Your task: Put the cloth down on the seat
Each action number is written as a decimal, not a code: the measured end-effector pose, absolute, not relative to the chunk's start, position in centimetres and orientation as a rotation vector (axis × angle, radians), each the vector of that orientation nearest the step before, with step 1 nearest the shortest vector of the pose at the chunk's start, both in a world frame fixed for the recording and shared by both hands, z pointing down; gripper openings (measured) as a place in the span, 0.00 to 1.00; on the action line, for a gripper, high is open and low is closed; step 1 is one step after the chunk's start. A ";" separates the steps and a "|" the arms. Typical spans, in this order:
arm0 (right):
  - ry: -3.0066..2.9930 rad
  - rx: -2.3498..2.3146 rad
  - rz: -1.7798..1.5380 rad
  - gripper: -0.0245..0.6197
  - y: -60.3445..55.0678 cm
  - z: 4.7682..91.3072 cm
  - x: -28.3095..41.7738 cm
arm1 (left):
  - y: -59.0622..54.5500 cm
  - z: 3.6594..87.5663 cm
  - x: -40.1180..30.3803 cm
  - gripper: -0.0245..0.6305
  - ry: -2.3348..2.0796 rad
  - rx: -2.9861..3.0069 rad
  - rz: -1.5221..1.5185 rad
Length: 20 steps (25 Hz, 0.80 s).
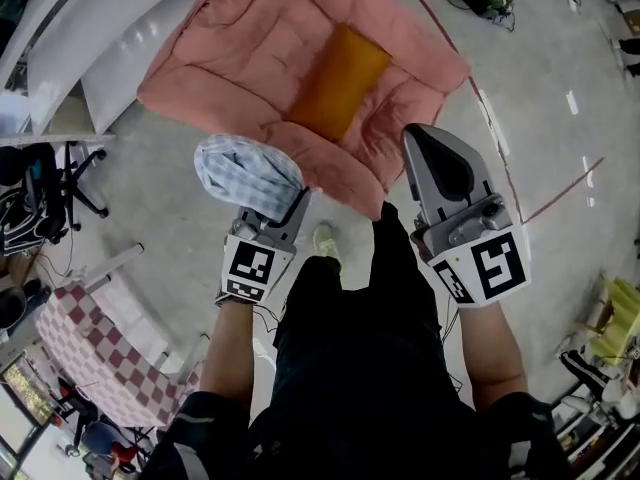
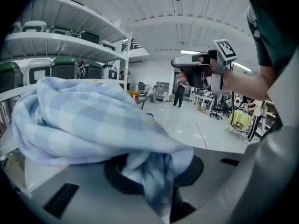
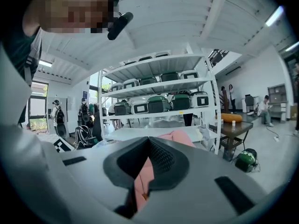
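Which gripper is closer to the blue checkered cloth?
Left. The left gripper is shut on the cloth; the right gripper hangs apart from it, empty, by the pink seat's edge.

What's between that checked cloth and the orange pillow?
Only bare pink seat padding. The head view shows nothing else between the cloth and the pillow.

Right gripper [image 3: 149,143]: you have the jaws met at their tips, with nothing clamped. Pink seat padding [image 3: 179,135] rises just above them and shows again through the slit below the tips. Behind it stands a white shelf rack [image 3: 149,87] loaded with green-lidded bins [image 3: 161,103]. To its right, a dark table [image 3: 240,125] carries an orange roll [image 3: 231,117]. A green bag [image 3: 246,160] lies on the floor near the table.
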State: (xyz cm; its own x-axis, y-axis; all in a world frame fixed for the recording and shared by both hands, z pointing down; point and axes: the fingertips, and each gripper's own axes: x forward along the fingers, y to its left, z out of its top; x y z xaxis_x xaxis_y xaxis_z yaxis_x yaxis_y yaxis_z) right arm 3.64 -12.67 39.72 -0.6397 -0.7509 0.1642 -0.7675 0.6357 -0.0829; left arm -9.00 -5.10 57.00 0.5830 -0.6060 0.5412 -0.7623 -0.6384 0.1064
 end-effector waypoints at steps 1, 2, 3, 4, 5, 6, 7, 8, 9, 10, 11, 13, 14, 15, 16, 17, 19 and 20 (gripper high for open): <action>-2.736 1.266 0.246 0.05 -13.3 40.5 3.7 | -5.5 58.1 -8.9 0.20 -1.105 2.473 0.691; -2.736 1.259 0.275 0.05 -13.8 41.3 3.8 | -5.9 59.3 -8.8 0.20 -1.095 2.460 0.713; -2.736 1.254 0.302 0.05 -14.3 42.1 3.9 | -6.3 60.5 -8.7 0.20 -1.083 2.448 0.735; -2.734 1.250 0.323 0.05 -14.8 42.8 4.1 | -6.7 61.7 -8.4 0.20 -1.072 2.438 0.758; -2.732 1.244 0.340 0.05 -15.3 43.5 4.4 | -7.3 62.9 -8.1 0.20 -1.060 2.428 0.777; -2.728 1.236 0.355 0.05 -15.7 44.2 4.7 | -8.0 64.0 -7.7 0.20 -1.050 2.417 0.793; -2.723 1.227 0.371 0.05 -16.2 44.9 5.0 | -8.7 65.1 -7.4 0.20 -1.041 2.404 0.805; -2.717 1.218 0.388 0.05 -16.7 45.6 5.3 | -9.4 66.2 -7.1 0.20 -1.032 2.392 0.814; -2.711 1.210 0.405 0.05 -17.2 46.3 5.5 | -10.1 67.1 -6.8 0.20 -1.021 2.382 0.823; -2.704 1.204 0.422 0.05 -17.6 47.0 5.7 | -10.8 68.0 -6.5 0.20 -1.007 2.372 0.833; -2.698 1.199 0.437 0.05 -18.1 47.6 6.0 | -11.5 69.0 -6.2 0.20 -0.993 2.361 0.844; -2.686 1.186 0.460 0.05 -18.9 48.7 6.4 | -12.7 70.8 -5.5 0.20 -0.968 2.336 0.862; -2.682 1.180 0.469 0.05 -19.3 49.2 6.7 | -13.3 71.7 -5.2 0.20 -0.959 2.321 0.870; -2.677 1.175 0.477 0.05 -19.7 49.7 7.0 | -13.7 72.7 -4.9 0.21 -0.952 2.303 0.879; -2.672 1.171 0.485 0.05 -20.0 50.1 7.3 | -14.2 73.6 -4.7 0.21 -0.947 2.281 0.889; -2.668 1.169 0.493 0.05 -20.4 50.5 7.6 | -14.6 74.6 -4.5 0.21 -0.945 2.257 0.899; -2.658 1.164 0.510 0.05 -21.0 51.4 8.1 | -15.2 76.5 -4.2 0.22 -0.942 2.204 0.916; -2.653 1.161 0.517 0.05 -21.2 51.8 8.3 | -15.4 77.3 -4.1 0.22 -0.941 2.178 0.919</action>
